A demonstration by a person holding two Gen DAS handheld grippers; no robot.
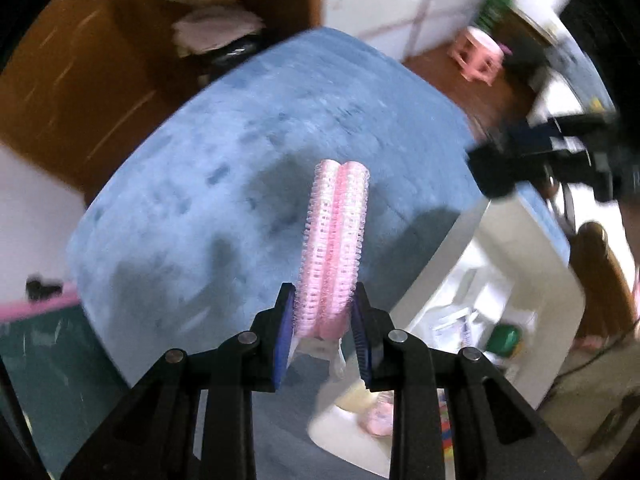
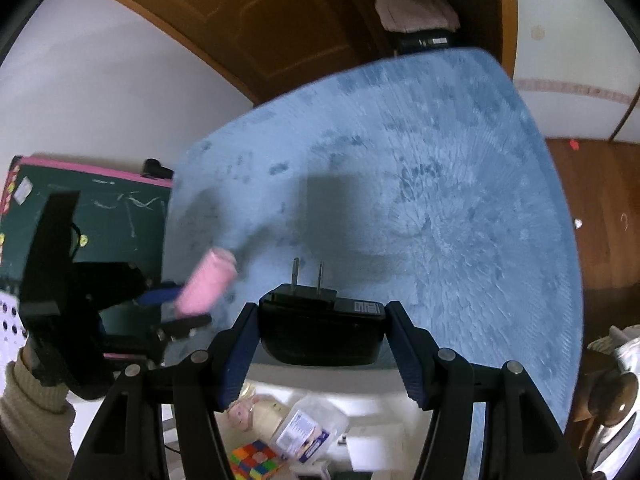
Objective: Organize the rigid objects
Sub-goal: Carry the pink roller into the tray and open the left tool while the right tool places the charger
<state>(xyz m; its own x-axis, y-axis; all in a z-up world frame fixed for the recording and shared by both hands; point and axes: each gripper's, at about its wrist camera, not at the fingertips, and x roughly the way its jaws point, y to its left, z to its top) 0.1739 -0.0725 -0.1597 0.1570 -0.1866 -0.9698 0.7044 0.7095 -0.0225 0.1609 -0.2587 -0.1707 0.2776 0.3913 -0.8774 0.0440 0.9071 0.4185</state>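
Above a blue-carpeted table, the left hand-held gripper clamps pink hair rollers and the right hand-held gripper grips a black plug adapter, both lifted clear, likely bound for the white bin below.

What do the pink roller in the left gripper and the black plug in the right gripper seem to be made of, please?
Pink roller: likely plastic, its surface covered in rows of tiny bristly hooks; squeezed flat by the left gripper. Black plug: smooth, slightly glossy plastic housing with two metal-looking prongs, held by the right gripper.

The left tool points steeply downward with its jaws clamped, while the right tool tilts downward, jaws half-spread and gripping.
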